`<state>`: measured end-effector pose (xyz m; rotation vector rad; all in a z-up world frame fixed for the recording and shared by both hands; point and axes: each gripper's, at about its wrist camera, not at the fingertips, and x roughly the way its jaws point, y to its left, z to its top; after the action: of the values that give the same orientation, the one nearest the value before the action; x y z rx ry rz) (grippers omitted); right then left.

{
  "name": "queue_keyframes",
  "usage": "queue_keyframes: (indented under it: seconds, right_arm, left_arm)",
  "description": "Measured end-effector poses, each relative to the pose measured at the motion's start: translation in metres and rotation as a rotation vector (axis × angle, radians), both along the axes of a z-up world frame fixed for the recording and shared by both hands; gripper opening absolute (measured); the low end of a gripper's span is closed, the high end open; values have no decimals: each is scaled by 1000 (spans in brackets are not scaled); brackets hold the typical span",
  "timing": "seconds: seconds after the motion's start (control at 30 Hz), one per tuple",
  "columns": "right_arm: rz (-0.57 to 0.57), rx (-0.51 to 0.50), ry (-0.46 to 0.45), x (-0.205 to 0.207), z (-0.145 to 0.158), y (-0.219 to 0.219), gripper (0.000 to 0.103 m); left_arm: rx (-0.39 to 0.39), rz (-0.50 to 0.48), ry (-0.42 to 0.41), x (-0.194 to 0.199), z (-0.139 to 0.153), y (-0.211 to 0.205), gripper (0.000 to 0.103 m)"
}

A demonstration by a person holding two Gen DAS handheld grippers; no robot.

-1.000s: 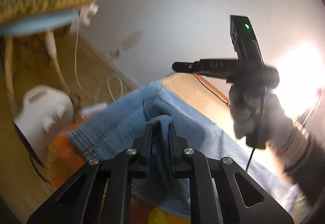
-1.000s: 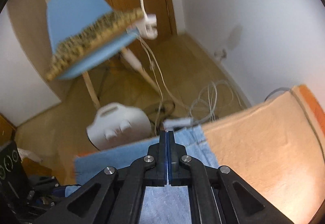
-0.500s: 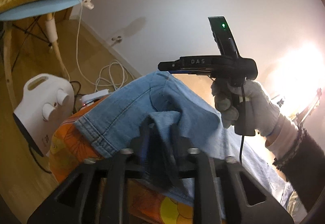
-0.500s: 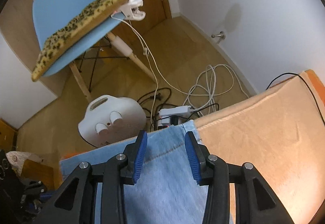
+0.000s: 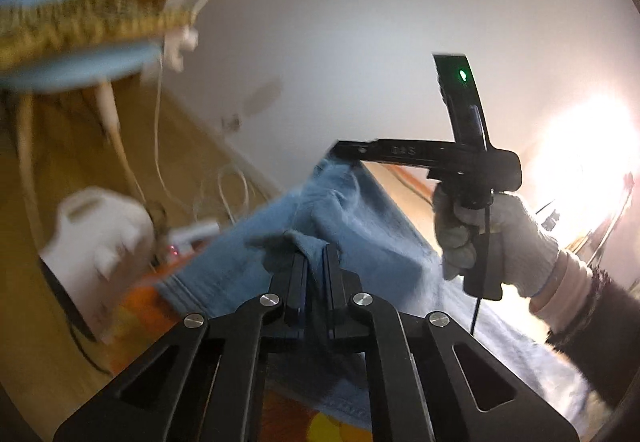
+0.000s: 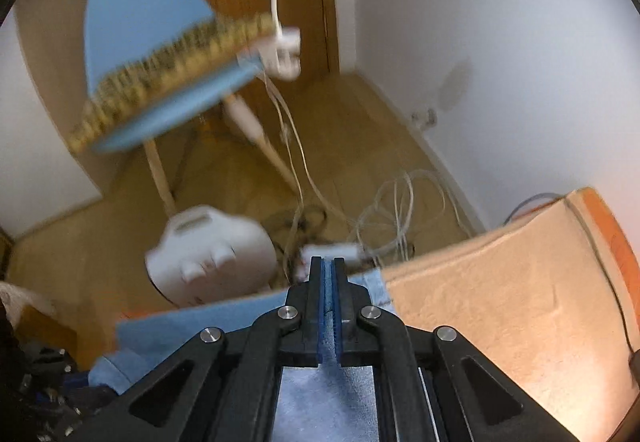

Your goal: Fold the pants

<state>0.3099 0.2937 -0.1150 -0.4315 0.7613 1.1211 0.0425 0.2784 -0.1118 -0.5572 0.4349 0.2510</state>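
Light blue denim pants (image 5: 376, 242) lie over a surface covered with an orange patterned cloth (image 5: 136, 306) and a peach towel (image 6: 500, 306). My left gripper (image 5: 316, 254) is shut on a bunched fold of the pants and holds it lifted. My right gripper (image 6: 329, 270) is shut on the pants' edge (image 6: 224, 322) near the towel. In the left wrist view the right gripper (image 5: 352, 149) shows held by a white-gloved hand, its tips at the pants' far corner.
A blue chair (image 6: 152, 41) with a leopard cushion stands on the wooden floor. A white heater (image 6: 208, 254), a power strip and tangled white cables (image 6: 400, 209) lie below the surface's edge. White walls stand behind.
My right gripper, open half a second ago, has shut on the pants' edge. My left gripper stays shut on its fold and has risen; both views are blurred by motion.
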Motion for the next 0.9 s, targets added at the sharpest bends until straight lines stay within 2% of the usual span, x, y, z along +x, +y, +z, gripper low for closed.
queue_keyframes:
  seconds: [0.07, 0.13, 0.23, 0.37, 0.43, 0.5, 0.57, 0.77, 0.8, 0.83, 0.87, 0.9]
  right_arm:
    - [-14, 66, -2, 2, 12, -13, 1]
    - [-49, 109, 11, 12, 14, -23, 1]
    - [-90, 27, 67, 29, -4, -17, 1]
    - [-71, 7, 75, 30, -15, -5, 1]
    - [-62, -9, 68, 29, -17, 2, 1]
    - [-51, -23, 56, 27, -18, 8, 1]
    - [-44, -28, 54, 24, -20, 10, 2]
    - [-34, -43, 68, 27, -22, 6, 3]
    - [-36, -42, 74, 28, -22, 6, 4]
    - [-38, -40, 78, 28, -22, 6, 6]
    - [-39, -39, 82, 29, -22, 6, 6]
    - [-37, -39, 83, 28, -22, 6, 6]
  left_arm:
    - [45, -4, 33, -7, -2, -4, 5]
    - [52, -22, 105, -7, -14, -3, 5]
    - [-22, -39, 182, -5, -34, 6, 5]
    - [-37, -13, 180, -8, -38, 14, 7]
    - [-69, -6, 176, -5, -39, 20, 31]
    - [-104, 12, 172, -3, -40, 27, 42]
    - [-140, 30, 166, 0, -40, 30, 43]
    - [-150, 57, 195, 19, -40, 41, 40]
    - [-135, 59, 209, 23, -40, 40, 36]
    - [-122, 61, 207, 24, -39, 40, 17]
    - [-97, 60, 205, 26, -38, 38, 8]
    - [-85, 57, 202, 27, -38, 37, 8]
